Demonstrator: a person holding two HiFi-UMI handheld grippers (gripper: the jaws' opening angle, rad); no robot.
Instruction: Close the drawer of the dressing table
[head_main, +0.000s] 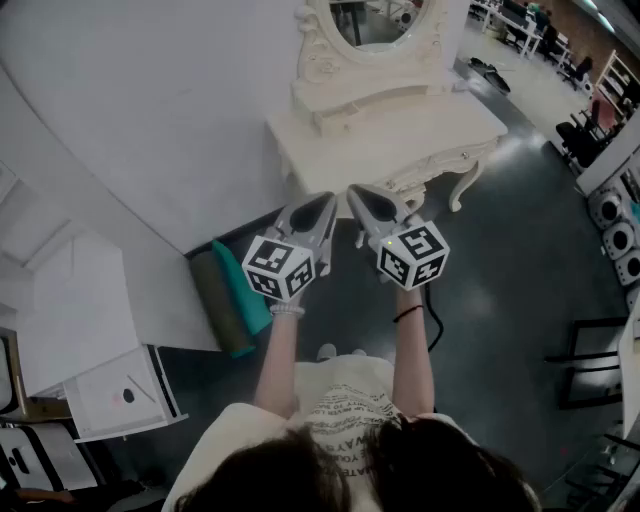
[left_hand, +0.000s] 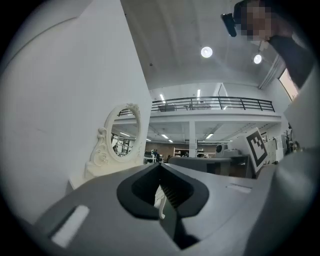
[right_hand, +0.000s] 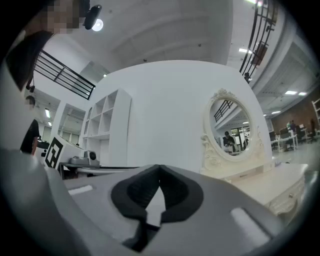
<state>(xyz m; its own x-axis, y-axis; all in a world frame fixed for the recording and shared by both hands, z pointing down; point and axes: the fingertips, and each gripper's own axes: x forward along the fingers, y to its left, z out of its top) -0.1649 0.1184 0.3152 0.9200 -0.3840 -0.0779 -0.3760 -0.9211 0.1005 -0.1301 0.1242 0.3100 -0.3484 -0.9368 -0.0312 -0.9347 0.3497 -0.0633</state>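
**A:** What sits closest?

**B:** The person's dark hair (head_main: 350, 470), at the bottom of the head view. Beyond it both arms reach forward. The left gripper (head_main: 324, 200) and right gripper (head_main: 361, 190) are held level, side by side.

**A:** And the jaws?

**B:** Both pairs are closed tip to tip with nothing between them. In the left gripper view the ribbed black pads (left_hand: 173, 192) meet at a point.

**A:** Where is the table?

**B:** The table (head_main: 420, 135) stands straight ahead, its back against the white wall (head_main: 150, 120). The gripper tips point at its near front edge. They look short of it, though I cannot judge contact from above. I cannot pick out the drawer, or whether it is open.

**A:** Room to move?

**B:** The dark, glossy floor (head_main: 500, 290) lies open to the table's right and under the arms. On the left the wall closes in. Two rolls (head_main: 240, 288), one teal and one dark green, lie along its foot.

**A:** Any storage?

**B:** A white shelf unit (right_hand: 102, 120) with open cubbies shows in the right gripper view. Its contents are too small to tell.

**A:** Finish?

**B:** The table is cream with carved scrollwork and a curved leg (head_main: 465, 188). It has an oval mirror (head_main: 378, 20) in an ornate frame. The grippers have smooth grey shells.
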